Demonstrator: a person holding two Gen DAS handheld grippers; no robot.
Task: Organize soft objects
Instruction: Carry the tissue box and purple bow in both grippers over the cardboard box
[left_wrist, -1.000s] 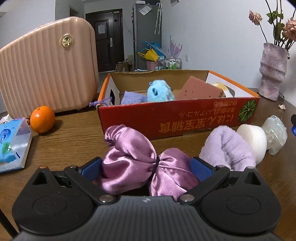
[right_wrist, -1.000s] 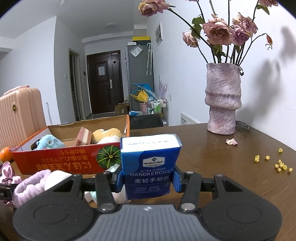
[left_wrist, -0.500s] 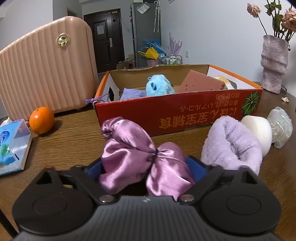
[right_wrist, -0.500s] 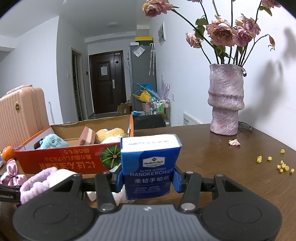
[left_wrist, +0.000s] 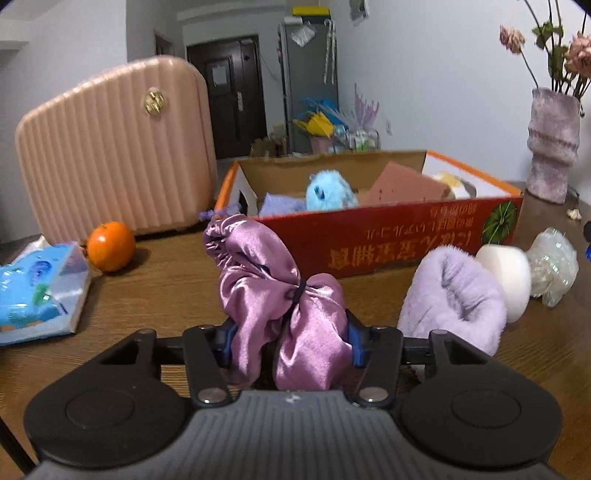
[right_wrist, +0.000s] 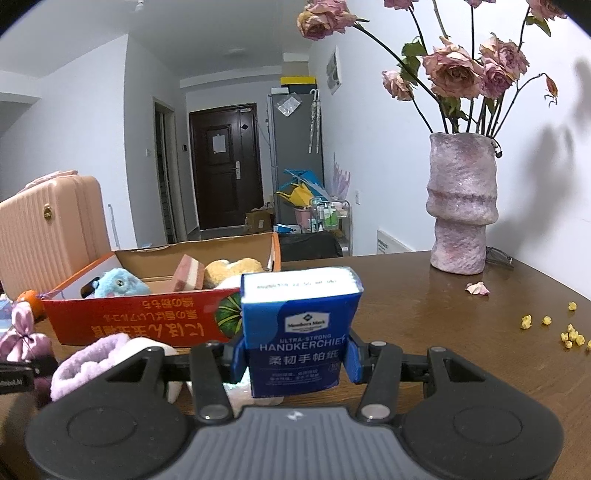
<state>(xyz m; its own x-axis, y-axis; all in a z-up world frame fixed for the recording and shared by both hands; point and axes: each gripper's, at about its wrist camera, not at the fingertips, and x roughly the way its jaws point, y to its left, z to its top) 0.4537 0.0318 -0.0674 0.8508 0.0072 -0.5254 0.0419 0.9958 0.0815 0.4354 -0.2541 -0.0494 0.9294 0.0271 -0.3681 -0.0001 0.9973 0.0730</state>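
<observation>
The left gripper (left_wrist: 290, 341), jaws just closing, pinches a pink satin bow-tied scrunchie (left_wrist: 280, 295) lying crosswise, directly before the open red cardboard box (left_wrist: 388, 236); the right gripper (right_wrist: 295, 360) clamps a blue handkerchief pack (right_wrist: 299, 328).

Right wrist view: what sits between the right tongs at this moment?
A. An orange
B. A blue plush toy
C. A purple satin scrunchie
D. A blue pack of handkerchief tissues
D. The right tongs are closed on the blue pack of handkerchief tissues, their blue pads pressed against its two sides, while the purple satin scrunchie is in the left tongs.
</observation>
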